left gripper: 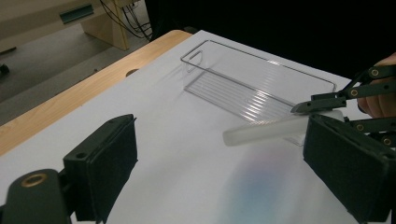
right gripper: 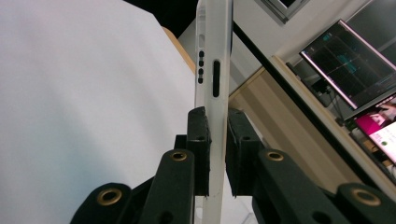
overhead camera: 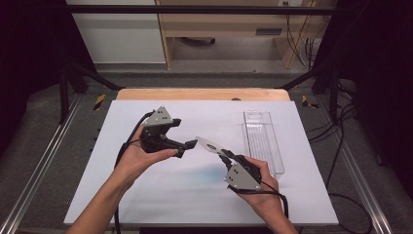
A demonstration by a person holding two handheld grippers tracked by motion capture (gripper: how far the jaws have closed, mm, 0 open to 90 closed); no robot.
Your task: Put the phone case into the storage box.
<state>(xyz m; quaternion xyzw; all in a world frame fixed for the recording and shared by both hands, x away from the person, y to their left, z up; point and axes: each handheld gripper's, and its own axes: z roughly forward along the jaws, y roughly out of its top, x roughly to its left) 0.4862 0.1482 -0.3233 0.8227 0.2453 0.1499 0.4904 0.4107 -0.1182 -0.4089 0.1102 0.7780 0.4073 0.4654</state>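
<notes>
Two tongs meet left of the clear tray (overhead camera: pixel 263 141): my right tongs (overhead camera: pixel 225 155) pinch the phone case (overhead camera: pixel 208 144); left tongs (overhead camera: pixel 191 144), jaws wide, should close squarely on its free end.

A clear phone case (overhead camera: pixel 210 144) is clamped at one end between the right gripper's (overhead camera: pixel 225 155) fingers (right gripper: pixel 198 149), lifted off the white bench (overhead camera: pixel 160 195) and tilted edge-on, its side cut-outs showing. A clear ribbed tray (overhead camera: pixel 263 141) lies flat and empty near the bench's right edge, lengthwise, just beyond the case.
</notes>
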